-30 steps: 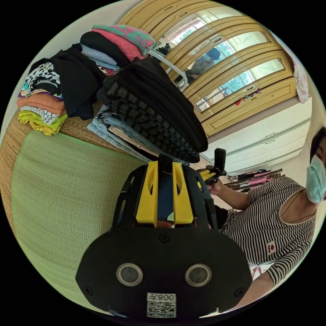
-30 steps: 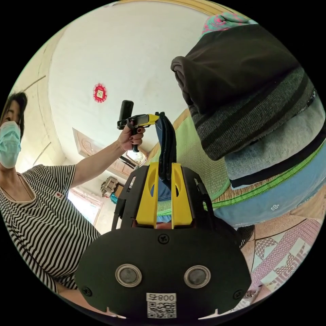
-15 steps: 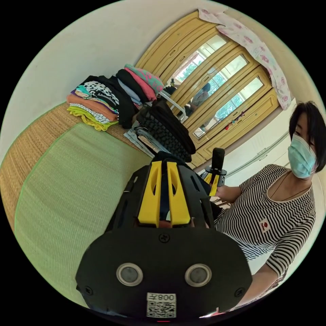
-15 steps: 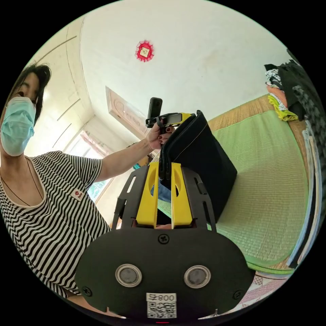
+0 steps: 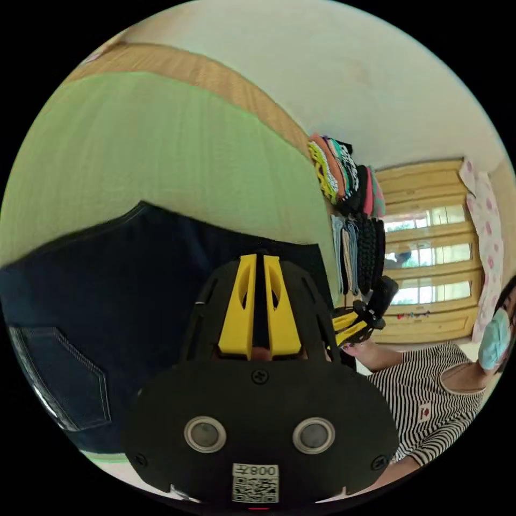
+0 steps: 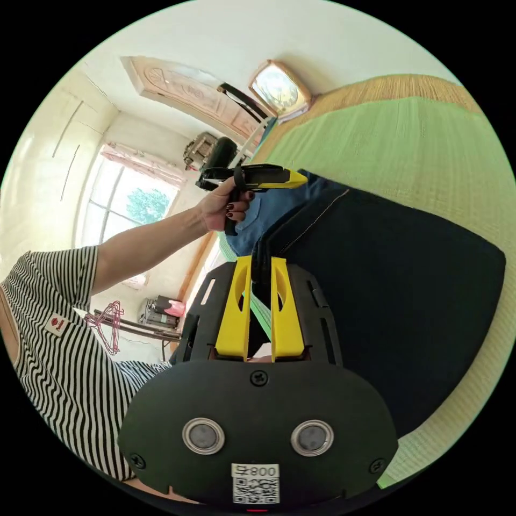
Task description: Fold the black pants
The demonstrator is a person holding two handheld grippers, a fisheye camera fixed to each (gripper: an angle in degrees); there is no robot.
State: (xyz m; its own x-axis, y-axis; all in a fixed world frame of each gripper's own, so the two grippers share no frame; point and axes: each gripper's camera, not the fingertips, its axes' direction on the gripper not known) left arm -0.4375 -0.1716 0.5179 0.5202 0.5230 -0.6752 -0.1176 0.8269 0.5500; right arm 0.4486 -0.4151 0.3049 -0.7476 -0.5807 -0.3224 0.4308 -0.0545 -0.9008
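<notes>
Black pants (image 6: 392, 290), folded, lying across green mat (image 6: 408, 145).
Left claw (image 5: 260, 263) and right claw (image 6: 260, 266) are each pinching an edge of the fabric; stacked clothes (image 5: 349, 209) sitting beyond.

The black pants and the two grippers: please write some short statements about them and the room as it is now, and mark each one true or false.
1. The black pants lie spread on the green mat. True.
2. The right gripper is wide open and holds nothing. False: its jaws are closed on an edge of the pants.
3. The left gripper has dark cloth between its jaws. True.
4. The stacks of folded clothes lie on top of the pants. False: they stand apart from the pants, at the far side of the mat.
5. The person's hand grips the handle of the left gripper. True.
</notes>
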